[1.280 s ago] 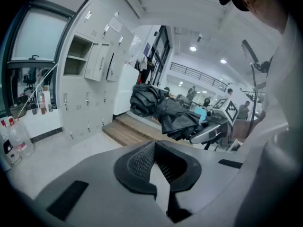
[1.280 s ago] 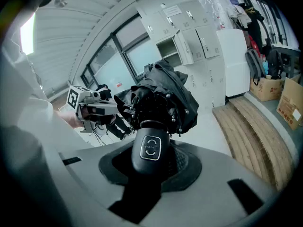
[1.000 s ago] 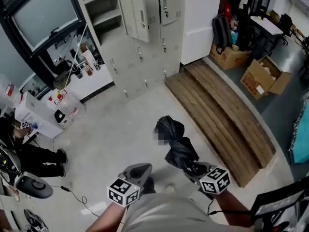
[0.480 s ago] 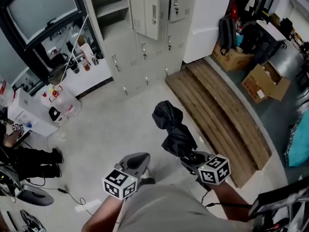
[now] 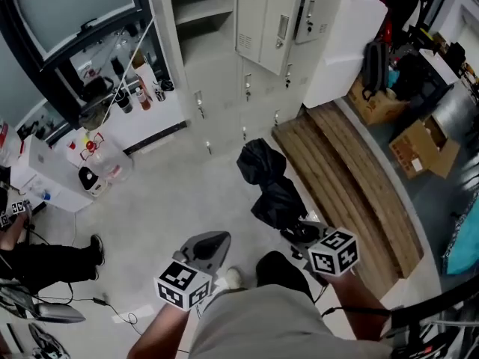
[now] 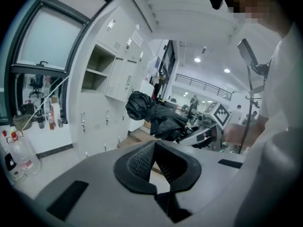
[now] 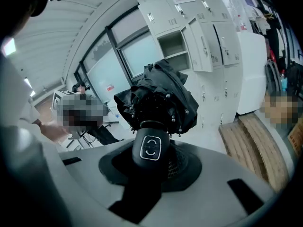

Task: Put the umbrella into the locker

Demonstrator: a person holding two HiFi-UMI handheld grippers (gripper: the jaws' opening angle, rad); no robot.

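Note:
A folded black umbrella sticks out ahead of my right gripper, which is shut on its handle. In the right gripper view its bunched canopy hides part of the lockers behind it. The grey lockers stand ahead, with one compartment open and its door swung out. My left gripper is held lower left of the umbrella, apart from it. In the left gripper view my left gripper has its tips together and nothing between them.
A low wooden plank platform runs along the right. A white cabinet stands beside the lockers, cardboard boxes beyond it. A white shelf with bottles and a water jug stand left. A seated person's legs show at far left.
Both grippers and the umbrella have moved forward toward the lockers, which now sit nearer and more central. The right gripper has kept its hold on the handle.

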